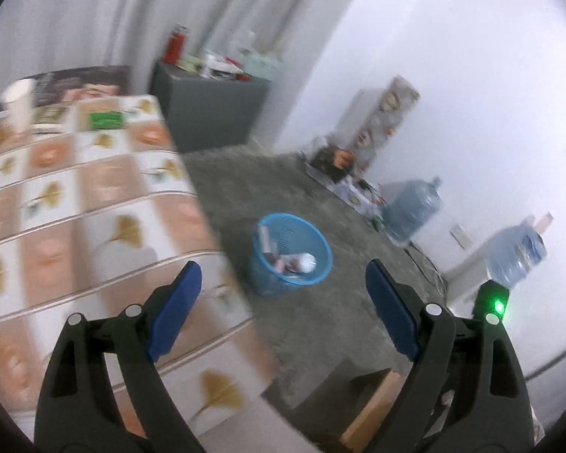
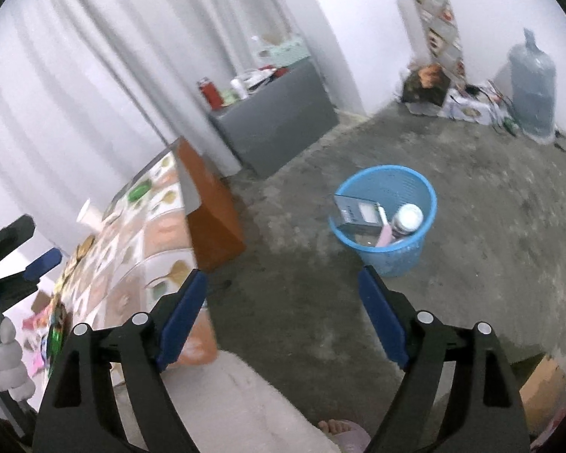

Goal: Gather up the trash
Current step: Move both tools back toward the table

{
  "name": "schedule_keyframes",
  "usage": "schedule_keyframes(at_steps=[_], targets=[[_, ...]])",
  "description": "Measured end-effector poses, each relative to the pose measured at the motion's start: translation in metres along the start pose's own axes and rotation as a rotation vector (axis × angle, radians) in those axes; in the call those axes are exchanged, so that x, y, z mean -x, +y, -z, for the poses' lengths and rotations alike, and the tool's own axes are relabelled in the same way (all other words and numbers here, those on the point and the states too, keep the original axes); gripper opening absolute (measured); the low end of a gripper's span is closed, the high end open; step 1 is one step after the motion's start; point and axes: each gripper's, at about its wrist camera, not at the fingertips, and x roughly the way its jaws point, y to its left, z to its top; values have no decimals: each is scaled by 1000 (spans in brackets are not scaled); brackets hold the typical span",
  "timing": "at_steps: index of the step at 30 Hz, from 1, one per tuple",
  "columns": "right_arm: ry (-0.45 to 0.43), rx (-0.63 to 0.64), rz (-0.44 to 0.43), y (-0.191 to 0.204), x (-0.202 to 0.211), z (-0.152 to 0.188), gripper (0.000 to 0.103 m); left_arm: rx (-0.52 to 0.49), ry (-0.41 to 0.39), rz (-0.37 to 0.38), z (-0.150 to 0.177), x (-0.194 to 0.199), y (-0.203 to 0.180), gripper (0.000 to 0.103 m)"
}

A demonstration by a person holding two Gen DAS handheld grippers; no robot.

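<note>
Both tongs gape empty. The blue bin (image 2: 386,219), already holding trash, sits on the floor at centre frame beyond the right tongs (image 2: 283,298). Remaining litter lies lower left on the surface (image 2: 162,226), nearer the left tongs (image 1: 283,294).
</note>
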Motion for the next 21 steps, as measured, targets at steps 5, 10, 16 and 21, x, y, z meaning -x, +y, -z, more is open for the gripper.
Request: schedule_keyframes(at_steps=[5, 10, 16, 21], targets=[[12, 66, -71, 39, 14, 4, 81, 44, -56, -70, 22, 57, 43, 84], [45, 124, -129, 72, 20, 11, 81, 84, -121, -145, 44, 111, 75, 84], [123, 183, -240, 116, 10, 27, 81, 129, -237, -231, 74, 184, 102, 84], [206, 243, -308, 156, -8, 41, 81, 202, -293, -332, 102, 232, 137, 84]])
